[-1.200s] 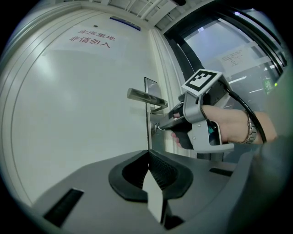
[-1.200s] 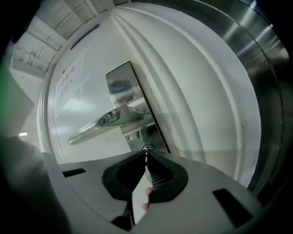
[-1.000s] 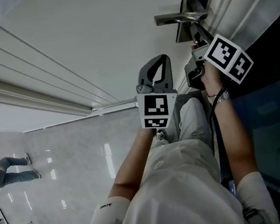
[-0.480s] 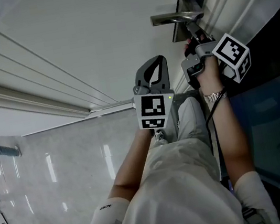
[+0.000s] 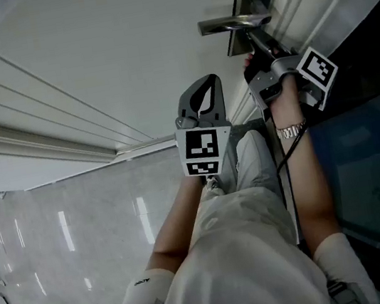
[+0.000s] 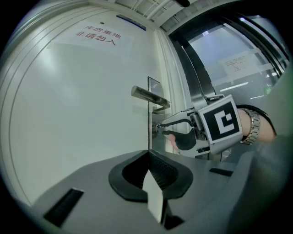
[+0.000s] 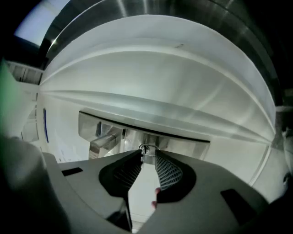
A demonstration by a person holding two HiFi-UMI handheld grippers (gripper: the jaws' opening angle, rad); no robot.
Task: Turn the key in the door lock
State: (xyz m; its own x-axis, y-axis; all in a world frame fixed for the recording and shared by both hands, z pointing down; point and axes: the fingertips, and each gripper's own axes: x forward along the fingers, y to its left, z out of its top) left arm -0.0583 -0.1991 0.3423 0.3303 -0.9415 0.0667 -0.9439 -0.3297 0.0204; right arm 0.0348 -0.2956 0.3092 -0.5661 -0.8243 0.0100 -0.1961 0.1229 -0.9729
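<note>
The key [image 7: 146, 156] is being kept in the lock plate [image 7: 183, 142] of the white door [image 5: 122, 50], just beside the lever handle [image 5: 226, 24]. It is being flanked by the right gripper [image 7: 147, 154], whose jaws have just been opening and are now slightly apart. The left gripper [image 6: 148, 155] is being held back from the door, its jaws pressed together.

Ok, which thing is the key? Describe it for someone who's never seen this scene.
Start at the white door and find the tall steel plate at its edge. A lever handle sticks out of it; the key is just below that, a far smaller, thin bit of metal in a round lock.
</note>
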